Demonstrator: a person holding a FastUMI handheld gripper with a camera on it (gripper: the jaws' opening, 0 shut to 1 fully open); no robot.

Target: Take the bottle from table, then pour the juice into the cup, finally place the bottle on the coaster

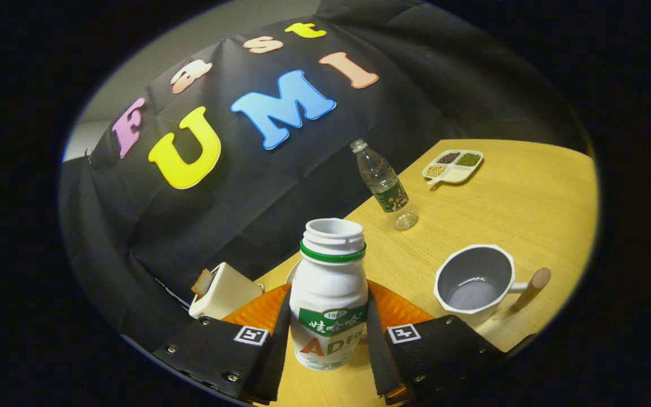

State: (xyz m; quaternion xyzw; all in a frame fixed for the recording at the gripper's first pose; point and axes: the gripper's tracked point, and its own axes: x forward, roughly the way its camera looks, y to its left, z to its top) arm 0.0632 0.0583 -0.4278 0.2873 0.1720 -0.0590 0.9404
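Gripper view looks along the two fingers onto a white bottle (329, 294) with a green ring under its open, capless mouth; it stands between the fingers, and each finger lies flat against one side of its body, so the gripper (329, 339) is clenched on the bottle, grasping it at the labelled waist. The whole scene sits tilted in this view, and the bottle rises roughly in line with the fingers. Directly behind the bottle's lower body lies an orange ribbed coaster (396, 308), its disc showing on both sides of the bottle; whether the bottle's base touches the coaster or hangs just above the yellow wooden table (529, 198) I cannot tell, since the fingers and the bottle itself cover that spot. Beside the finger on the cup's side, just beyond its tip, stands one grey cup (474, 282) with a pale outer wall and a wooden handle pointing away from the bottle; a little liquid seems to gleam at its bottom. Farther off, beyond the bottle, is one clear plastic water bottle (385, 185) with a green label, and well past that a single white divided dish (453, 165) with three compartments of small grains or beans. On the other side, near the table's edge against the black cloth wall, is one cream toaster (225, 291) with a slice of bread sticking out of its slot.
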